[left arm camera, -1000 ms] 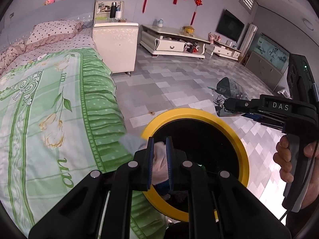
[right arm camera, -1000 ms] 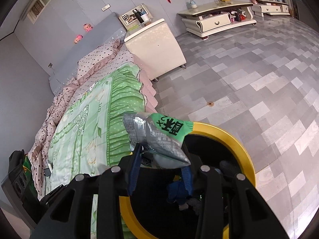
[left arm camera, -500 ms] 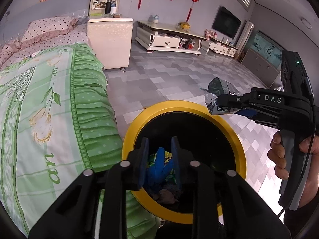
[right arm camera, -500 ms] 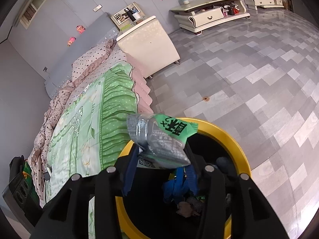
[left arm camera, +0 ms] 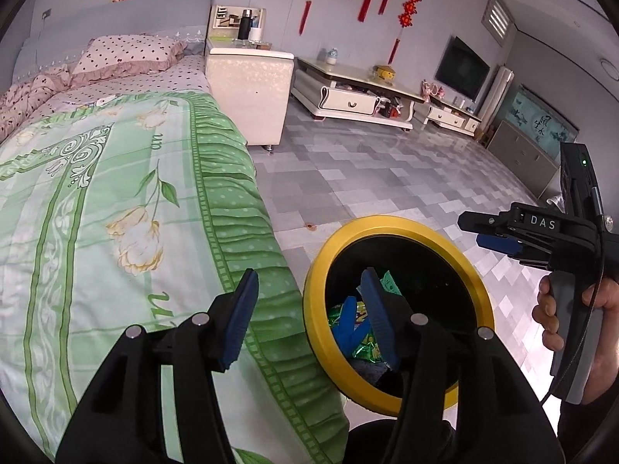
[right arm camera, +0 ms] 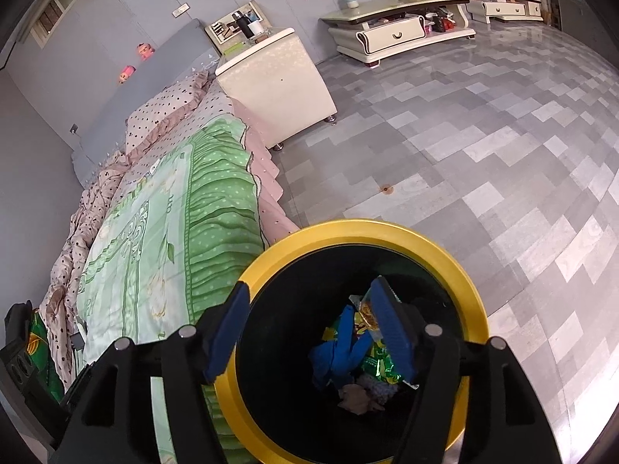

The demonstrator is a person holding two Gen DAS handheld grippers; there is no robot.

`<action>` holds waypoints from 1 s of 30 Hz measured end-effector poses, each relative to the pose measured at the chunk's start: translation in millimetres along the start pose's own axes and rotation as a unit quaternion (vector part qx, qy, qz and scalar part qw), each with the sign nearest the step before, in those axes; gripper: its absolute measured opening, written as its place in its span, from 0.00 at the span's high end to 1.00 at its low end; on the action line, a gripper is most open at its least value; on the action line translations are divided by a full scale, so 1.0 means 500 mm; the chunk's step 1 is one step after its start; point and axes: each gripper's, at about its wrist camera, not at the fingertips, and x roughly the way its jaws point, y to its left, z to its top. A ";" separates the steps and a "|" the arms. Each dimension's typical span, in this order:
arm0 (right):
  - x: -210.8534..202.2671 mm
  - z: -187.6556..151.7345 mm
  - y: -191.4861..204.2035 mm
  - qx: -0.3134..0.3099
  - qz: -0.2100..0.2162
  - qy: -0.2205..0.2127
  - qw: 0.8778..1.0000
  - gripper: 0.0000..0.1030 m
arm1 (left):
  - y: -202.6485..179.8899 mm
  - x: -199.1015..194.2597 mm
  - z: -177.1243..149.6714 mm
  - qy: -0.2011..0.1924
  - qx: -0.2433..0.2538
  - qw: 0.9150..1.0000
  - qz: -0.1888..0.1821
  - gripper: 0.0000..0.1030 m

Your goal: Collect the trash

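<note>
With both pairs of fingers just parted and empty, the left gripper [left arm camera: 309,305] and right gripper [right arm camera: 313,321] are held above the one yellow-rimmed bin [right arm camera: 477,301], where the dropped wrappers [right arm camera: 377,363] lie beside one blue glove [right arm camera: 340,352]. The release step appears finished; more trash must next be sought around the bed [left arm camera: 116,193].
</note>
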 end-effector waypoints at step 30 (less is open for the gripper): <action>0.098 -0.154 0.426 -0.148 0.087 0.052 0.984 0.40 | 0.404 -0.274 -0.084 -0.063 -0.128 0.978 0.150 0.42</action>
